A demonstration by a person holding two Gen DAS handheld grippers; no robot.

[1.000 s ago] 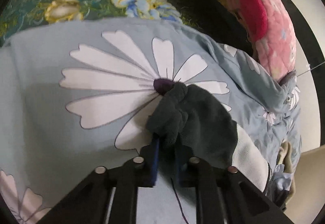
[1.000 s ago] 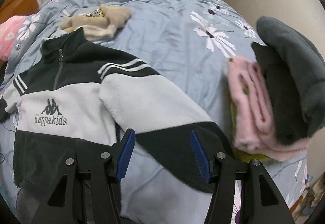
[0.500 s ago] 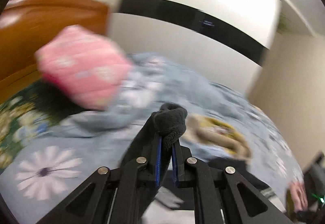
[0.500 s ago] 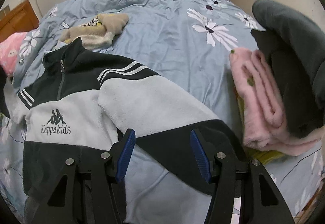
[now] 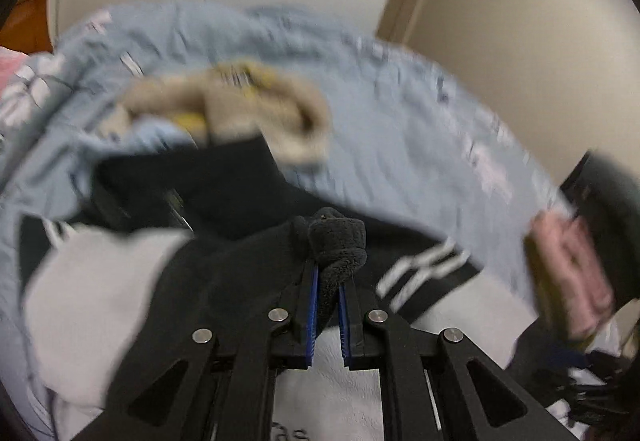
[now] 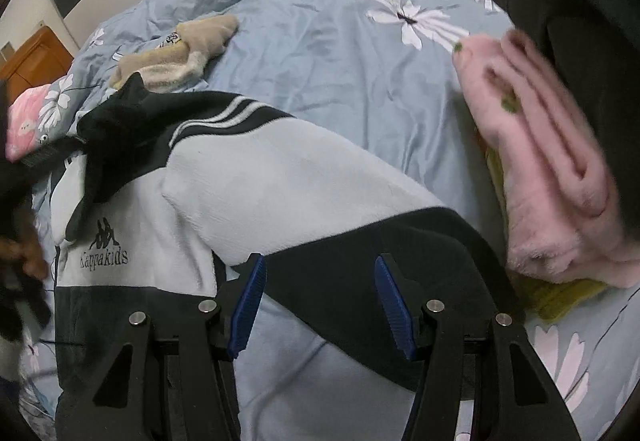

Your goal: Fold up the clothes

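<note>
A black and pale grey fleece jacket (image 6: 248, 177) with white stripes and a "Kappakids" logo lies face up on the blue flowered bed cover (image 6: 320, 41). Its one sleeve is folded across the chest, dark cuff (image 6: 360, 281) nearest me. My right gripper (image 6: 320, 301) stands open just above that cuff, a finger on each side. In the blurred left wrist view my left gripper (image 5: 326, 281) is shut on the other sleeve's dark cuff (image 5: 336, 241), held over the jacket (image 5: 120, 281). A person's hand (image 6: 24, 253) shows at the left edge.
A beige garment (image 6: 176, 49) lies crumpled beyond the collar. A stack of folded clothes, pink (image 6: 540, 169) over yellow with dark grey behind, sits at the right. A pink pillow (image 6: 24, 121) and a wooden headboard (image 6: 36, 57) are far left. Walls stand behind the bed.
My left gripper has swung the dark cuff up from the flowered cover and over onto the jacket. The right gripper has edged closer to the folded sleeve and stays open.
</note>
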